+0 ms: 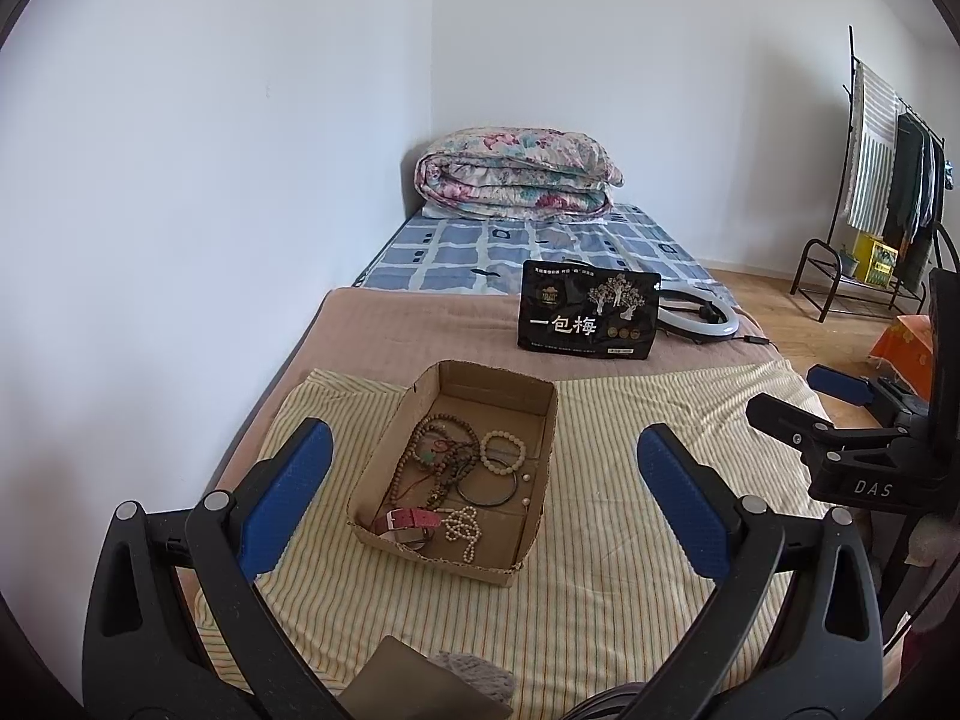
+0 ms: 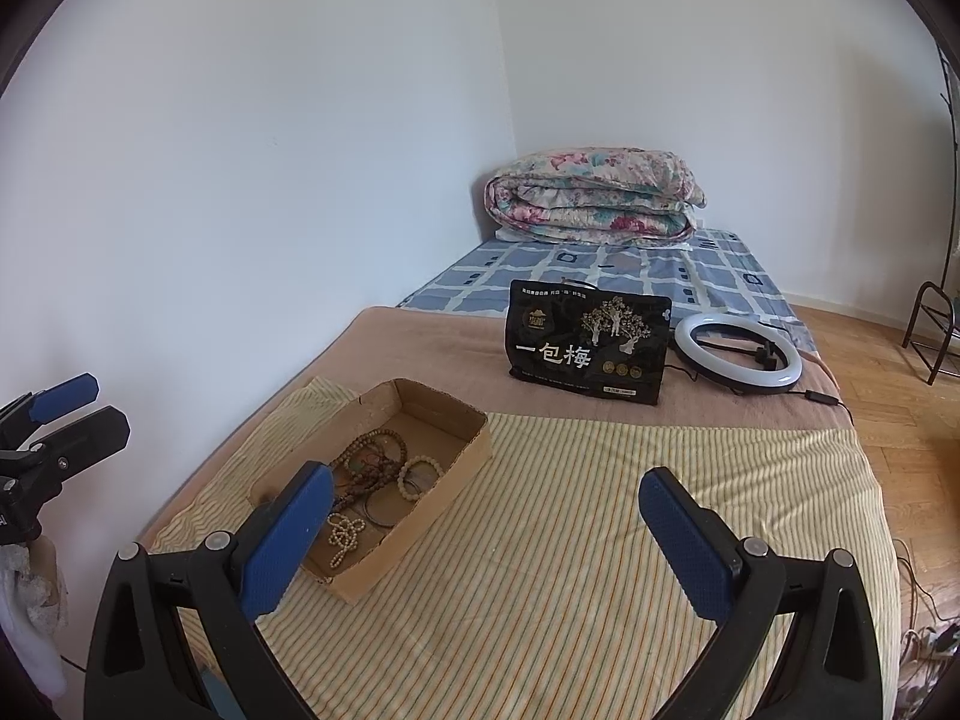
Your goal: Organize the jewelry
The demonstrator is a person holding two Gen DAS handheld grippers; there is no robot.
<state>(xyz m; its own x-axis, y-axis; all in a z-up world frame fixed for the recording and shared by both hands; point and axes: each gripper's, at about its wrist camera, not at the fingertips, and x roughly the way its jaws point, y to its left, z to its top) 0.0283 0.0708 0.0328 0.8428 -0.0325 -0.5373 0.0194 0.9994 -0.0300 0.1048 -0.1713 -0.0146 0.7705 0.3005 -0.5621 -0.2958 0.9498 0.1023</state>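
White walls meet in a corner behind a bed (image 1: 384,324) that fills most of both views. A striped yellow cloth (image 1: 630,480) covers the near end of the bed, and on it sits a shallow cardboard box (image 1: 543,420), the landmark for everything else.

Inside the box lies the jewelry: a tangle of brown wooden beads (image 1: 435,450) toward the far left corner, a cream bead bracelet (image 1: 503,450) just right of them, a thin dark bangle (image 1: 487,489) under and in front of that bracelet, a small string of pearls (image 1: 463,531) near the front wall, and a pink watch strap (image 1: 408,519) at the front left. Several pieces overlap; which ones truly touch is hard to tell.

Behind the box, on the brown blanket (image 1: 420,324), a black snack bag (image 1: 588,315) stands upright, with a white ring light (image 2: 738,354) lying flat just to its right. Farther back a folded floral quilt (image 1: 516,174) rests on a blue checked sheet (image 1: 528,243). Well right of the box, across the wooden floor, a clothes rack (image 1: 882,180) holds hanging garments.

Held in front of the box, the left gripper (image 1: 483,489) has its blue-padded fingers (image 1: 288,492) spread wide with nothing between them. To the right of the box, over bare striped cloth, the right gripper (image 2: 486,522) is likewise spread wide and empty.
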